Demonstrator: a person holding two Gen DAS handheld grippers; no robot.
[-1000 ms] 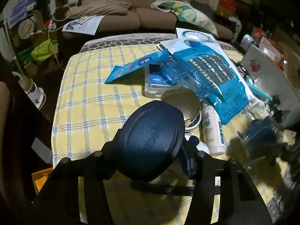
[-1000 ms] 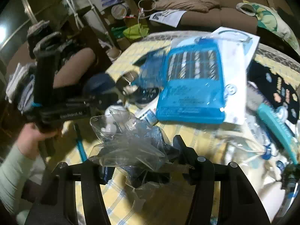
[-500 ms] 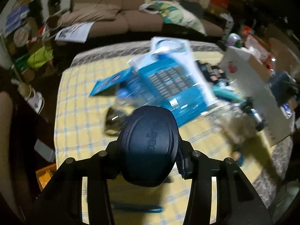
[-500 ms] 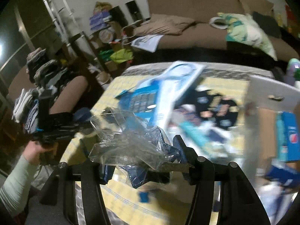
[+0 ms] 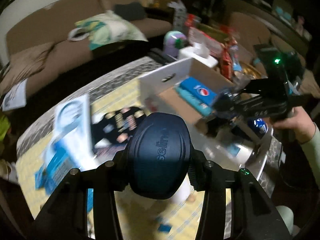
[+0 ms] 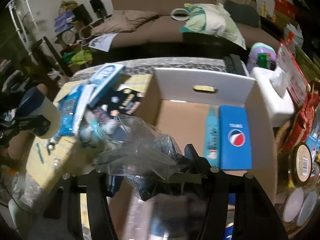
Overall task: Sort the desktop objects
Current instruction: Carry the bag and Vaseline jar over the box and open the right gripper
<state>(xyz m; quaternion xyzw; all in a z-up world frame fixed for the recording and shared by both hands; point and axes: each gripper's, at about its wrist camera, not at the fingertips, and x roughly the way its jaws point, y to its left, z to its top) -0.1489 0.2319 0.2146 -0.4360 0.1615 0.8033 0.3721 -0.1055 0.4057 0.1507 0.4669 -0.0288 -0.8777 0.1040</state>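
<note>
Both grippers carry loads. Left gripper (image 5: 160, 172) is pinched on a dark navy oval hard-shell case (image 5: 160, 156), which fills the gap between its two black fingers and hangs above the table. Right gripper (image 6: 152, 176) is pressed together on a crumpled clear plastic bag (image 6: 138, 150) with something dark blue inside; the bag sits over the near left corner of an open cardboard box (image 6: 262, 120).

That box has a white outer face with one oval handle slot, and brown inner walls. Two things lie inside along its right side: one blue Pepsi-branded pack (image 6: 236, 138) and, touching its left edge, one teal tube (image 6: 211, 132). The box floor left of the tube is bare cardboard, and that is the widest open room in view.

Left of the box the yellow checked tablecloth (image 6: 40, 160) is crowded: one black patterned pouch (image 6: 122, 102) just beside the box wall, one long white-and-blue package (image 6: 104, 80) overlapping a blue blister pack (image 6: 67, 108). Motion blur hides the smaller items near the table's left edge.

Right of the box stand a white tissue box (image 6: 274, 96) and red snack packets (image 6: 304, 120), pressing close. Behind the table runs one brown sofa (image 6: 156, 4) with one pale green printed cushion (image 6: 210, 22).
</note>
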